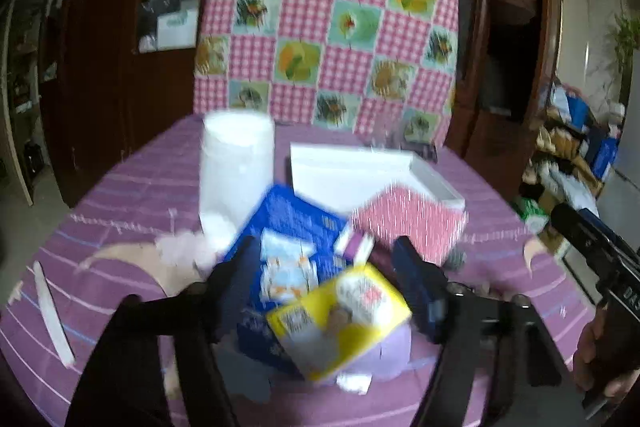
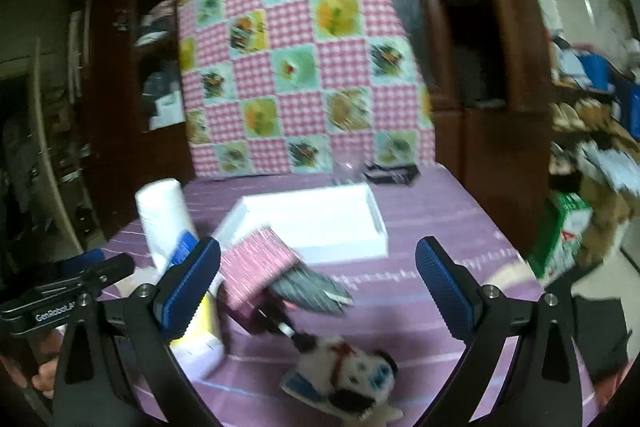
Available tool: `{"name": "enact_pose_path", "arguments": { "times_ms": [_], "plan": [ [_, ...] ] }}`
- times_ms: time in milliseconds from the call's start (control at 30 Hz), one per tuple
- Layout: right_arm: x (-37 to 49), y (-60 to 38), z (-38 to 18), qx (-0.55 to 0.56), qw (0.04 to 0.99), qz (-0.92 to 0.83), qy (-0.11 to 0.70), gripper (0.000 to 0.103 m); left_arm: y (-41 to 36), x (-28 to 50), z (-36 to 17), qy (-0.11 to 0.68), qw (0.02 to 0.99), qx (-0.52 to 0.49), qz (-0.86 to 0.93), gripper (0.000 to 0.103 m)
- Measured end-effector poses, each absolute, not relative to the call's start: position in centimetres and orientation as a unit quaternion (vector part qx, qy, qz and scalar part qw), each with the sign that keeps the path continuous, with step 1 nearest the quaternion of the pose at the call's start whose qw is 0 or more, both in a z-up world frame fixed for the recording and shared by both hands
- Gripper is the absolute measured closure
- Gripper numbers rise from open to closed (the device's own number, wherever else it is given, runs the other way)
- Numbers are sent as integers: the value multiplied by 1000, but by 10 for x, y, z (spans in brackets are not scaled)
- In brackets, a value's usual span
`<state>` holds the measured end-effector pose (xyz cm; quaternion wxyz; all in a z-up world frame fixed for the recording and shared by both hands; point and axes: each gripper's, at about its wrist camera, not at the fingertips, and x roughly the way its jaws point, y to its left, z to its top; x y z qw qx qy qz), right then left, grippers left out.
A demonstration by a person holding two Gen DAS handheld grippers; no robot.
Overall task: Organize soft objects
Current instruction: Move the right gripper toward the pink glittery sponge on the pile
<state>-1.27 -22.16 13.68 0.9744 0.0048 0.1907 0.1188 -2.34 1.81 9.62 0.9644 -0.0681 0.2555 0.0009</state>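
plush black-and-white toy dog (image 2: 348, 375) lies low between your spread right gripper (image 2: 318, 291) fingers, nearest that hand. your left gripper (image 1: 328, 281) pinches a yellow packet (image 1: 340, 319).

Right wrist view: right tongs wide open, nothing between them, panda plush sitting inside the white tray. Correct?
Not quite. The panda plush lies on the purple cloth, well short of the white tray, as the right wrist view shows. The right tongs are indeed wide open and empty.

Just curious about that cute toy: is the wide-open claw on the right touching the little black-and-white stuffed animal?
Apart. In the right wrist view the right gripper stands wide open with purple cloth showing between its pads and the stuffed animal.
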Motion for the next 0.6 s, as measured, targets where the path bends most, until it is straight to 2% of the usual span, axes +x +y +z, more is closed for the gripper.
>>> {"name": "enact_pose_path", "arguments": {
  "times_ms": [200, 367, 433, 600],
  "plan": [
    [-22, -219, 104, -58, 969, 130, 204, 5, 7, -19, 54, 281, 959, -8, 12, 36],
    [-21, -214, 102, -52, 958, 198, 203, 5, 5, -19, 49, 290, 957, -4, 13, 33],
    [-23, -208, 98, -55, 960, 183, 207, 5, 8, -22, 50, 285, 958, -13, 13, 22],
    [-22, -201, 95, -85, 962, 142, 220, 5, 14, -24, 54, 286, 958, -34, 6, 22]
  ]
}}
